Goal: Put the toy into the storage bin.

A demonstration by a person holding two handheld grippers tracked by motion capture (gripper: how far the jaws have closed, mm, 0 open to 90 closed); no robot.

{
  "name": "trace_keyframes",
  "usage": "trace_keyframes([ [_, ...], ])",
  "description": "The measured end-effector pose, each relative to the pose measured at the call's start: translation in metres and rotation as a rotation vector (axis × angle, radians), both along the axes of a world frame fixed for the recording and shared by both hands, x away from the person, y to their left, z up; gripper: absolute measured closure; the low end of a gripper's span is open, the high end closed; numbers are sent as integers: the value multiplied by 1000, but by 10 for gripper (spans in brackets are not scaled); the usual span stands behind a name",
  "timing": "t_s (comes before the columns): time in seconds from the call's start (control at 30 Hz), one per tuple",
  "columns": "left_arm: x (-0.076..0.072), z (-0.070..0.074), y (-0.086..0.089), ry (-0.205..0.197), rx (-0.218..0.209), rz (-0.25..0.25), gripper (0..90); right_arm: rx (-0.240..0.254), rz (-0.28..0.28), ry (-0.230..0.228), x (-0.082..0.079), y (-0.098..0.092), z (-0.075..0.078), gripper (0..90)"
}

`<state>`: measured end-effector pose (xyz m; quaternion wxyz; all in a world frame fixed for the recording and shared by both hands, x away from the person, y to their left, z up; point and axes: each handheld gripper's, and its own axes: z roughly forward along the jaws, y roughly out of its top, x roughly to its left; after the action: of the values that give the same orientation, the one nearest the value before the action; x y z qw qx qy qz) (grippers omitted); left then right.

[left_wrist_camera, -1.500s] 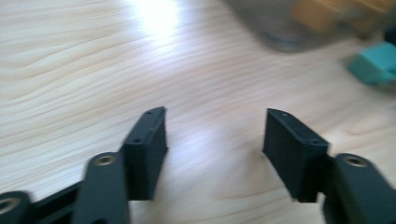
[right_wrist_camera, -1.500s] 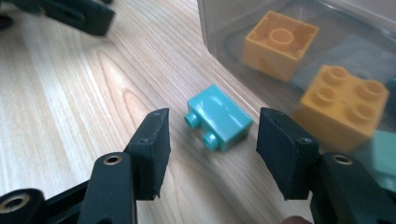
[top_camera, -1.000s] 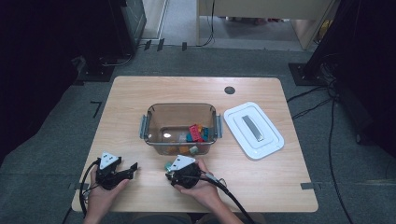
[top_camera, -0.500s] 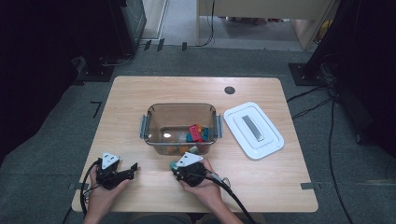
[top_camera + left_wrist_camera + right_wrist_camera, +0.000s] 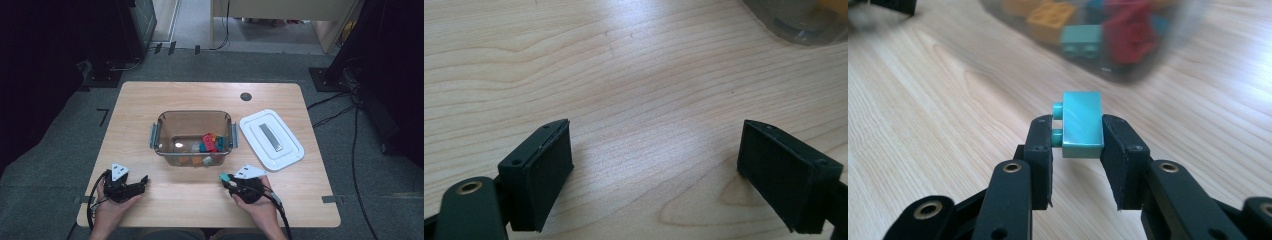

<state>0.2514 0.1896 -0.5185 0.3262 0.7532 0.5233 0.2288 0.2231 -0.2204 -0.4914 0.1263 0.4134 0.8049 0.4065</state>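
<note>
Turquoise plastic building brick [image 5: 1082,125], studs sideways, is clamped between the pads of my right tongs [image 5: 226,179], held just above the light wooden tabletop [image 5: 200,95] in front of the clear plastic bin [image 5: 193,137] of coloured bricks. My left tongs [image 5: 654,175] rest low over bare wood; their jaws have just been opening and stand wide, nothing between them. The white lid [image 5: 271,139] lies beside the bin.

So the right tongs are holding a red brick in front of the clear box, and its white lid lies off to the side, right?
Not quite: the brick in the right tongs is turquoise, not red, as the right gripper view shows. The rest holds: the clear box is ahead of it, and the white lid lies beside the box.
</note>
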Motion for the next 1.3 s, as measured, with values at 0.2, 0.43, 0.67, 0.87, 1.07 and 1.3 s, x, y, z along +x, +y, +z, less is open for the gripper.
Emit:
trace_keyframes([
  [0.2,0,0,0,1,0,-1,133,26,-66,-14,-4,-34,15,675],
  [0.43,0,0,0,1,1,-2,131,8,-101,-1,-2,-64,29,675],
  [0.67,0,0,0,1,0,-2,130,-9,-104,20,7,-78,48,675],
  [0.87,0,0,0,0,0,-2,130,-19,-75,-5,21,-72,77,675],
  [1.07,0,0,0,1,-2,-2,130,-9,-47,-17,42,-60,104,675],
  [1.3,0,0,0,1,0,-12,129,0,5,-36,69,-31,130,675],
])
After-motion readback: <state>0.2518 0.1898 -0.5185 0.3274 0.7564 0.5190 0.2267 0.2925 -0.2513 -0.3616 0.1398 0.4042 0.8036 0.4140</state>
